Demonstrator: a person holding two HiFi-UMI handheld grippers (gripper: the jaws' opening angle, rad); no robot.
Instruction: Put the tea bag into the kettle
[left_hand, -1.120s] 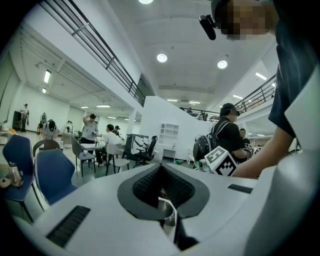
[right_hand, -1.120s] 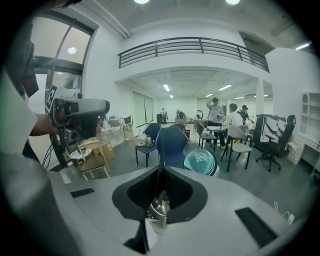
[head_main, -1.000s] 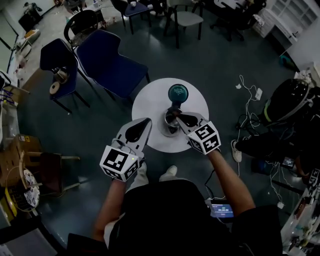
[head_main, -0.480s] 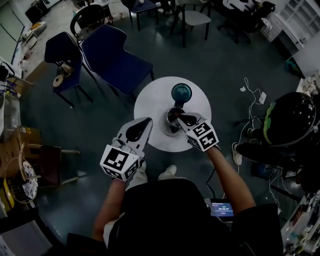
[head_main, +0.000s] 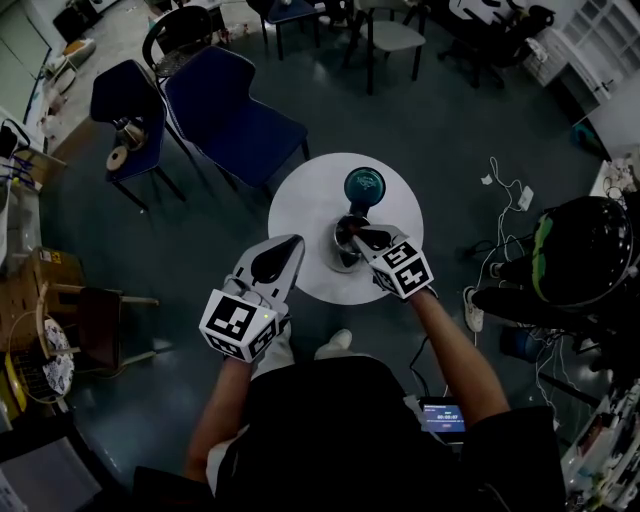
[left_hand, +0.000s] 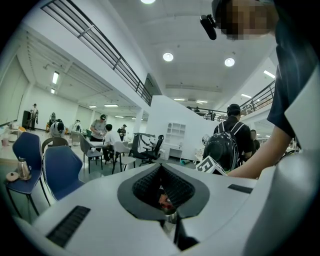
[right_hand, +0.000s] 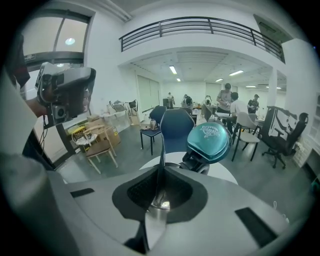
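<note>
Over white surface (head_main: 300, 213) — held right gripper (head_main: 351, 233) at open kettle (head_main: 341, 262) mouth for the drop, fingers clenched; left gripper (head_main: 289, 244) clenched, aside.

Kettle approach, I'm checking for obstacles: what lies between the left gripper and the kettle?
The head view shows only bare white table top between them. The left gripper hovers over the table's near edge, apart from the kettle.

Counted: 1 round table (head_main: 300, 205), 1 kettle (head_main: 346, 243), 2 grippers (left gripper (head_main: 291, 243), right gripper (head_main: 353, 233)), 2 blue chairs (head_main: 235, 115).
</note>
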